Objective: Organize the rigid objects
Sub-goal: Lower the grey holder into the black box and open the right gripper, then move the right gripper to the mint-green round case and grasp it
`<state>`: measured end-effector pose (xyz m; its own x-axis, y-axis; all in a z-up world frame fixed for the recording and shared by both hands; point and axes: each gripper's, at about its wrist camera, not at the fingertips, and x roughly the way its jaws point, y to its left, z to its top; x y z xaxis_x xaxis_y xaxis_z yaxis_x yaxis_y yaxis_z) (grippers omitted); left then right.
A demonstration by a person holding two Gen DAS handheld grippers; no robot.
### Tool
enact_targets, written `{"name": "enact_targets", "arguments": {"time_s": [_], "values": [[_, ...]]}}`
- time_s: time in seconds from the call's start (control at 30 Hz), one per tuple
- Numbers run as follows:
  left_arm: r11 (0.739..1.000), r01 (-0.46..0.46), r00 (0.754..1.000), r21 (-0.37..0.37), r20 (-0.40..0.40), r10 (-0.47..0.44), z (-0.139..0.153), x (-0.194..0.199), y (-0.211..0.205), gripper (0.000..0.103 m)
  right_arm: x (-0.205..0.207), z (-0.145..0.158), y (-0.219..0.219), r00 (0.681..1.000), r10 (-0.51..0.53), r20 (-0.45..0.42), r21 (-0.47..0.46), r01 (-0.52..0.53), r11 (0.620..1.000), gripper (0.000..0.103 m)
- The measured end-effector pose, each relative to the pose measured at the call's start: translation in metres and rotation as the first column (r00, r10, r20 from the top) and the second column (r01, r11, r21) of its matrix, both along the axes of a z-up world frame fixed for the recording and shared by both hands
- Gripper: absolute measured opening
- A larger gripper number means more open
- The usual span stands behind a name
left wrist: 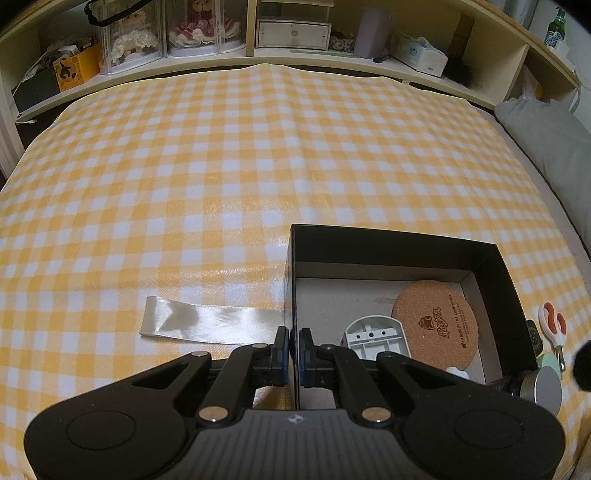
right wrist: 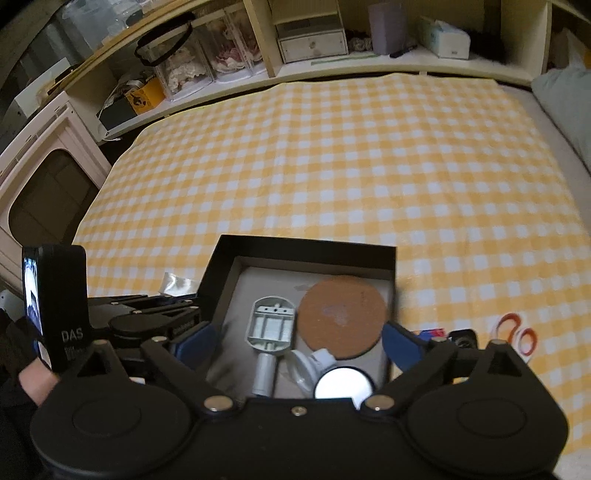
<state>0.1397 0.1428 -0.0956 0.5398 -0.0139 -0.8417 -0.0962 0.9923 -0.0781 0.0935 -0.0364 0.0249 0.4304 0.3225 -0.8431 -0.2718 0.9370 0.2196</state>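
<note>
A black box (left wrist: 391, 236) sits on the yellow checked cloth. It holds a cork coaster (left wrist: 436, 323) and a white plastic part (left wrist: 375, 338). My left gripper (left wrist: 294, 338) is shut on the box's left wall. In the right wrist view the box (right wrist: 306, 247) holds the coaster (right wrist: 341, 317), the white part (right wrist: 271, 326), a grey cylinder (right wrist: 266, 373) and a round mirror (right wrist: 343, 384). My right gripper (right wrist: 299, 345) is open above the box's near side. Orange-handled scissors (right wrist: 515, 338) lie right of the box.
A satin ribbon strip (left wrist: 210, 321) lies left of the box. A round tin (left wrist: 543, 387) and scissors (left wrist: 552, 325) lie right of it. Shelves with boxes and dolls (left wrist: 184, 33) line the far edge. A pillow (left wrist: 546, 136) is at the right.
</note>
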Motion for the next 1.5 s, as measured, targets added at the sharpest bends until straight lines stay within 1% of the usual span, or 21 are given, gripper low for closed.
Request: {"name": "enact_targets", "arguments": {"time_s": [0.1, 0.13, 0.27, 0.4, 0.57, 0.67, 0.77, 0.83, 0.93, 1.03, 1.13, 1.2, 1.33, 1.43, 1.47, 1.5], "values": [[1.000, 0.000, 1.000, 0.000, 0.000, 0.000, 0.000, 0.001, 0.001, 0.005, -0.002, 0.005, -0.008, 1.000, 0.002, 0.017, -0.010, -0.001, 1.000, 0.101], [1.000, 0.000, 1.000, 0.001, 0.000, 0.000, 0.000, 0.001, 0.000, 0.005, -0.003, 0.008, -0.011, 1.000, 0.004, 0.031, -0.014, -0.004, 1.000, 0.103], [1.000, 0.000, 1.000, 0.000, 0.000, 0.000, 0.000, 0.001, 0.001, 0.005, -0.008, 0.018, -0.026, 0.994, -0.003, 0.108, -0.017, 0.005, 1.000, 0.103], [1.000, 0.000, 1.000, 0.001, 0.000, 0.000, 0.000, 0.001, 0.000, 0.005, -0.006, 0.025, -0.049, 0.987, -0.023, 0.157, -0.014, 0.025, 1.000, 0.103], [1.000, 0.000, 1.000, 0.000, 0.000, 0.000, 0.000, 0.000, 0.000, 0.005, -0.002, 0.024, -0.080, 0.974, -0.057, 0.221, -0.059, 0.071, 0.996, 0.103], [1.000, 0.000, 1.000, 0.001, 0.000, 0.000, 0.000, 0.001, 0.000, 0.005, 0.003, 0.016, -0.099, 0.968, -0.075, 0.240, -0.098, 0.101, 0.990, 0.103], [1.000, 0.000, 1.000, 0.001, 0.000, 0.000, 0.000, 0.000, 0.000, 0.005, 0.004, 0.002, -0.115, 0.956, -0.093, 0.278, -0.145, 0.137, 0.980, 0.103], [1.000, 0.000, 1.000, 0.001, 0.000, 0.000, 0.000, 0.001, 0.000, 0.005, 0.006, -0.009, -0.125, 0.961, -0.101, 0.259, -0.173, 0.149, 0.974, 0.103], [1.000, -0.001, 1.000, 0.000, 0.000, 0.001, 0.000, 0.001, 0.000, 0.005, 0.006, -0.030, -0.141, 0.973, -0.107, 0.206, -0.189, 0.146, 0.971, 0.103], [1.000, 0.000, 1.000, 0.002, 0.000, 0.000, 0.000, 0.000, -0.001, 0.005, 0.001, -0.049, -0.150, 0.982, -0.079, 0.172, -0.193, 0.112, 0.975, 0.103], [1.000, 0.001, 1.000, 0.002, 0.001, -0.001, 0.000, 0.001, 0.001, 0.005, -0.009, -0.059, -0.149, 0.980, 0.006, 0.197, -0.230, 0.040, 0.972, 0.103], [1.000, 0.001, 1.000, 0.003, 0.001, -0.001, 0.000, 0.001, 0.001, 0.005, -0.011, -0.064, -0.146, 0.976, 0.086, 0.200, -0.251, -0.034, 0.967, 0.103], [1.000, 0.002, 1.000, 0.006, 0.000, -0.002, -0.001, 0.001, 0.001, 0.005, -0.010, -0.072, -0.143, 0.965, 0.191, 0.178, -0.216, -0.150, 0.965, 0.103], [1.000, 0.002, 1.000, 0.004, 0.001, -0.002, 0.000, 0.001, 0.003, 0.005, -0.011, -0.076, -0.141, 0.955, 0.255, 0.152, -0.213, -0.220, 0.952, 0.103], [1.000, 0.002, 1.000, 0.004, 0.000, -0.002, 0.000, 0.000, 0.002, 0.005, -0.011, -0.077, -0.139, 0.952, 0.273, 0.137, -0.220, -0.239, 0.946, 0.101], [1.000, 0.002, 1.000, 0.004, 0.000, -0.002, 0.000, 0.001, 0.002, 0.005, -0.011, -0.080, -0.136, 0.949, 0.293, 0.119, -0.230, -0.260, 0.938, 0.097]]}}
